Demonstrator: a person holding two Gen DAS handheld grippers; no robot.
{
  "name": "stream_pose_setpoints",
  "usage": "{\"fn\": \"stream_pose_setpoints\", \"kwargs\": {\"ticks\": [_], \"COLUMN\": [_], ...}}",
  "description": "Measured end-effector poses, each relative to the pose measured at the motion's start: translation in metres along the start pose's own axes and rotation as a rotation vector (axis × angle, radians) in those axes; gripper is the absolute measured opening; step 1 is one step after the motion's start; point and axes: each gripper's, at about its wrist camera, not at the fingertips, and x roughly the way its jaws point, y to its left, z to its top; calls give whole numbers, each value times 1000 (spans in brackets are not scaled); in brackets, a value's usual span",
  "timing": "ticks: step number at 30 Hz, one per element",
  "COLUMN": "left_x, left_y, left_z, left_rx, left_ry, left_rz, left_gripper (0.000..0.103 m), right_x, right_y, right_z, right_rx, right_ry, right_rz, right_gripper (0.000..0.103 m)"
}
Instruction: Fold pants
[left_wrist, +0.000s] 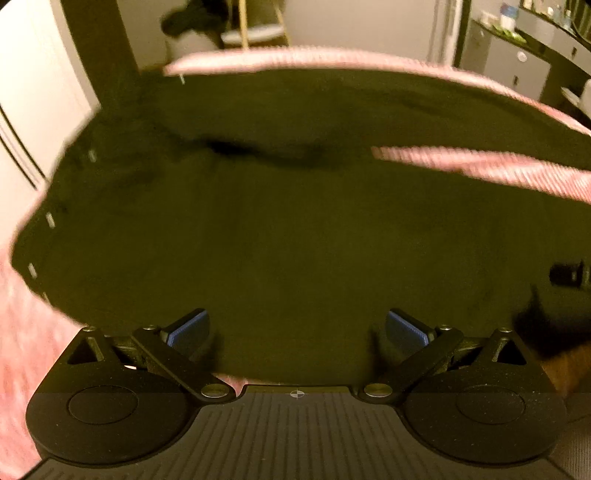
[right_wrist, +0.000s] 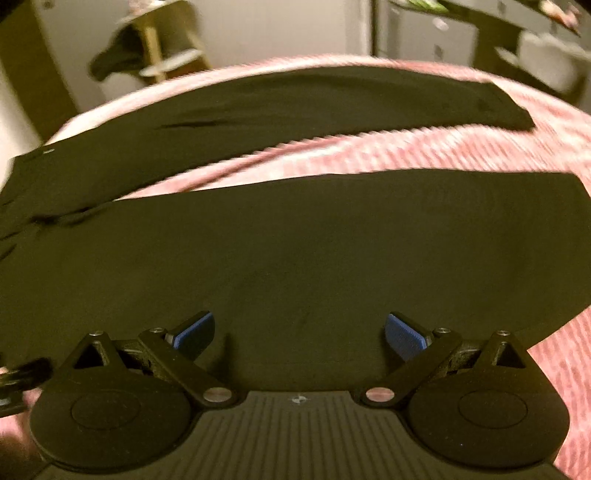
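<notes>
Item: dark, flat-laid cloth pants (left_wrist: 280, 229), spread on a pink ribbed bed cover (right_wrist: 369, 147). Long axis runs left to right; waistband at left, two legs parted toward the right with the far leg (right_wrist: 332, 99) and near leg (right_wrist: 332, 240) apart.

Left gripper (left_wrist: 295, 328): blue-padded fingers wide apart, holding nothing, over the waist end.

Right gripper (right_wrist: 299, 332): likewise spread and empty, over the near leg. Judged nearer the hems; left nearer the waistband.

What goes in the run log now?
pants flat on pink bedspread | left hand-held gripper open | right hand-held gripper open
</notes>
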Motion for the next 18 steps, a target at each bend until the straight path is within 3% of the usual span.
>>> {"fn": "stream_pose_setpoints", "kwargs": {"ticks": [4, 8, 10, 13, 14, 18], "left_x": [0, 33, 58, 93, 101, 125], "left_y": [-5, -3, -2, 5, 10, 30], "left_z": [48, 96, 108, 105, 103, 111], "left_rx": [-45, -200, -244, -272, -281, -354], "left_ry": [-136, -189, -210, -247, -261, -244], "left_rz": [79, 98, 122, 191, 219, 267], "left_gripper": [103, 103, 103, 103, 103, 103], "right_x": [30, 41, 43, 43, 37, 14], "right_y": [-8, -10, -13, -16, -22, -61], "right_z": [13, 18, 20, 37, 48, 132], "right_rx": [43, 60, 67, 24, 39, 192], "right_ry": [82, 99, 111, 211, 206, 3], "right_rz": [-61, -70, -60, -21, -8, 21], "right_gripper": [99, 99, 99, 99, 96, 96]}}
